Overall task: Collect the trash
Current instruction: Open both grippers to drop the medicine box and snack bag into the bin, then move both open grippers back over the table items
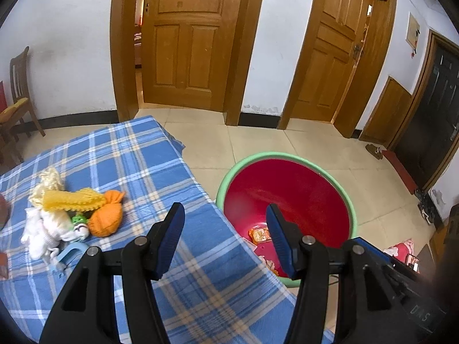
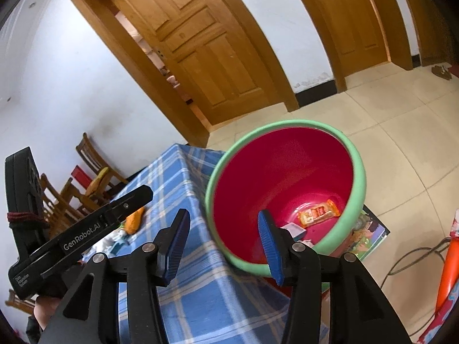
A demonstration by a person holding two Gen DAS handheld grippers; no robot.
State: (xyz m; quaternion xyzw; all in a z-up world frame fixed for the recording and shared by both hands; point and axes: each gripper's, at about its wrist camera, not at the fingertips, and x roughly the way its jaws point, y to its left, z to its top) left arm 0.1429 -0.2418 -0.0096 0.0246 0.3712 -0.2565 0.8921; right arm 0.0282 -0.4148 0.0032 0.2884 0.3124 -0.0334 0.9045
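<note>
From your left wrist, your left tool (image 1: 225, 220) gapes wide and holds nothing, poised over the table (image 1: 160, 172) edge; the trash pile (image 1: 71, 215) lies ahead to its left, the red basin (image 1: 287, 189) just ahead to its right. From your right wrist, your right tool (image 2: 223, 229) also spreads wide and empty, with the basin holding an orange wrapper (image 2: 318, 211) ahead right.

Tablecloth (image 1: 160, 172) is blue plaid with white and tan stripes. Basin (image 2: 360, 177) is deep red inside with a mint green rim, orange wrapper (image 2: 317, 212) at the bottom. Trash pile (image 1: 71, 209) is yellow, orange and white. Gripper pads (image 1: 172, 238) are blue on black arms.
</note>
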